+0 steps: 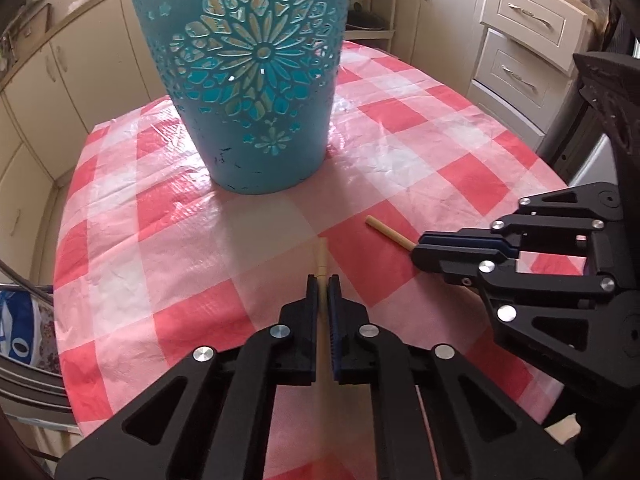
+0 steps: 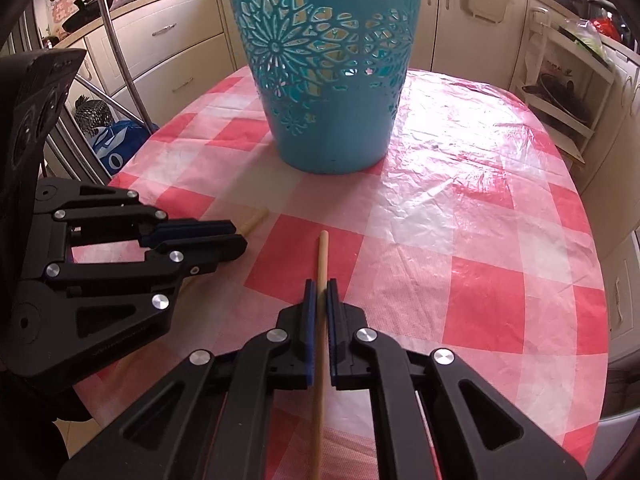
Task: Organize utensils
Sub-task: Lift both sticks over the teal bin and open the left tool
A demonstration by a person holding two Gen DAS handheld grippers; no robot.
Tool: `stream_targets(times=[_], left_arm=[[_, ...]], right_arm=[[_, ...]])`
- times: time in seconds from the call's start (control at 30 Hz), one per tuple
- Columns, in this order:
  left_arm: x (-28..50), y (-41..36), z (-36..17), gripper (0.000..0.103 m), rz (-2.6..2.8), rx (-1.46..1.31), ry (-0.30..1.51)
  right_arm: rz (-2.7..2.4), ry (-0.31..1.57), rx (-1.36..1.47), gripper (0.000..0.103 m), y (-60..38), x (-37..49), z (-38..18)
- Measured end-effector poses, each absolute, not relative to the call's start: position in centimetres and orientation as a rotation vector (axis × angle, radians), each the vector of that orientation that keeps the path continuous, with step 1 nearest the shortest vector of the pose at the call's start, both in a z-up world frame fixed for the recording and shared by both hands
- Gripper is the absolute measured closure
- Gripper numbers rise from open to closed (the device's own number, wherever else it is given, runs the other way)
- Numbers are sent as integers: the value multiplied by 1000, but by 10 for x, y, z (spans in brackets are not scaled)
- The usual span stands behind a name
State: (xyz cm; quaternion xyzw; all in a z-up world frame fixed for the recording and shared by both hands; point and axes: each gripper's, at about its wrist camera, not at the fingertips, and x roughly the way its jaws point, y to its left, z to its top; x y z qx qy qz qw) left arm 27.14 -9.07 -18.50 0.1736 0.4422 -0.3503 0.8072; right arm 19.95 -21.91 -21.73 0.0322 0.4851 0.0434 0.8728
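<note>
A tall teal basket with cut-out flower patterns stands upright on the checked table, ahead of both grippers. My left gripper is shut on a pale wooden chopstick whose tip pokes out past the pads toward the basket. My right gripper is shut on a second wooden chopstick, also pointing at the basket. Each gripper shows in the other's view: the right gripper with its chopstick, and the left gripper with its chopstick tip. Both hover low over the cloth, side by side.
The round table wears a red-and-white checked plastic cloth. Cream kitchen cabinets and drawers ring the table. A blue bag and a metal chair frame stand off the table's left edge.
</note>
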Motion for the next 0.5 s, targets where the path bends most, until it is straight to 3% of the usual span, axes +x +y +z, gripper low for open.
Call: stream_targets(times=[0.13, 0.3, 0.5], left_arm=[[273, -76, -153, 98, -806, 256, 888], [266, -44, -82, 98, -873, 72, 635], [257, -22, -9, 98, -846, -65, 306]], right_arm=[[96, 1016, 200, 97, -234, 198, -220], [64, 977, 209, 97, -233, 195, -219], [39, 706, 177, 97, -230, 174, -170]])
